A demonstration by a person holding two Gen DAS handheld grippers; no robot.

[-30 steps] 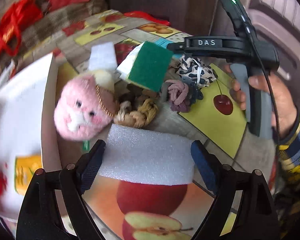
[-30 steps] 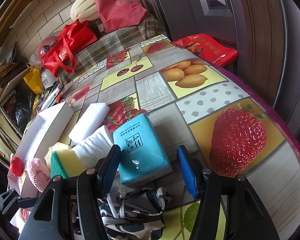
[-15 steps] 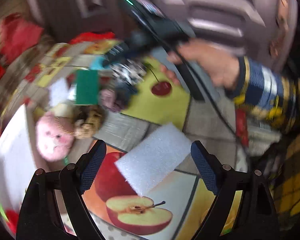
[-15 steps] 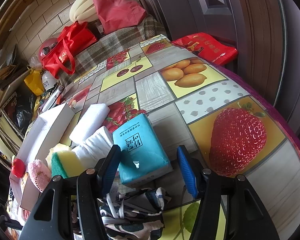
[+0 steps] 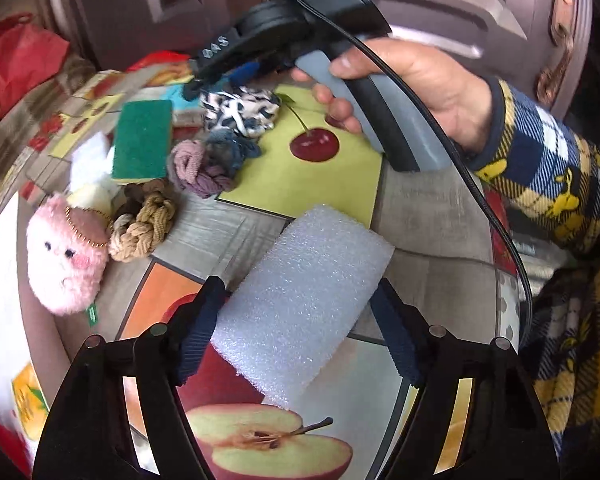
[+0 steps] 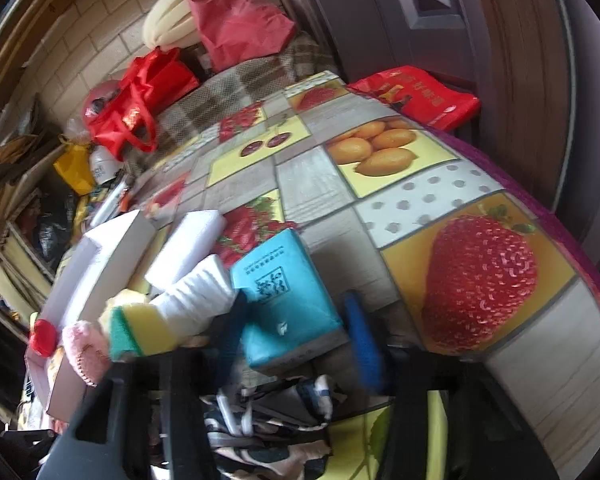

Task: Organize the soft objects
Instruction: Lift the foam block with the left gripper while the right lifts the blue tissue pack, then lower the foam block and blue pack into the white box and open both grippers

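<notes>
Lying between the left gripper (image 5: 300,320) pads, white foam block (image 5: 300,304).

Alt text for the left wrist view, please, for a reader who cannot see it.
The left gripper, its jaws just closing, straddles a white foam block lying on a fruit-print tablecloth. Beyond lie a pink plush toy, knotted fabric scrunchies and a green sponge; a hand holds the right gripper over them.
</notes>
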